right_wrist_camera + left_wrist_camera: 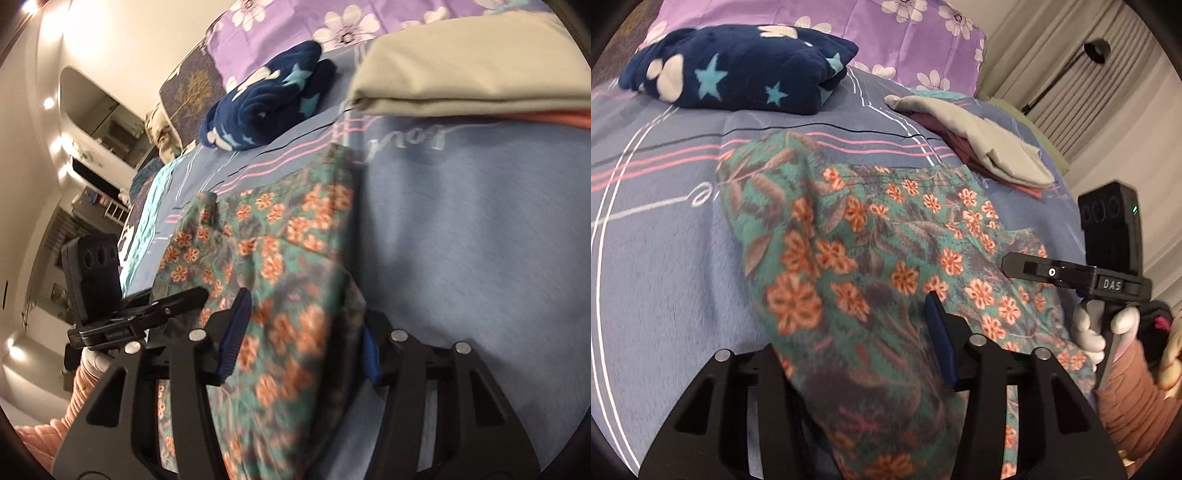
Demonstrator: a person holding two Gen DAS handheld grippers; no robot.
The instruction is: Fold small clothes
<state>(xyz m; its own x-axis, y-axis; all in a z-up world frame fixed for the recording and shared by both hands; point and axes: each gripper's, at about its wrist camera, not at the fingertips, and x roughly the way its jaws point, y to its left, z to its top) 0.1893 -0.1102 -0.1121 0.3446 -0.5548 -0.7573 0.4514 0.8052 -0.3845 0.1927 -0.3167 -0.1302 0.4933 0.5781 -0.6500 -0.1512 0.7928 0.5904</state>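
Blue fuzzy bed blanket with pink stripes underneath. Teal cloth with orange flowers lying on it, pinched by left gripper and right gripper. "DAS" readable on right gripper.

- The left hand-held gripper is seen with cloth bunched between its fingers.
- The right hand-held gripper is likewise seen with cloth between its parted fingers.

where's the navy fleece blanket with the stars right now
The folded navy star-and-paw fleece blanket lies at the far left of the blue bedspread, against the purple flowered pillow, beyond the teal floral garment.
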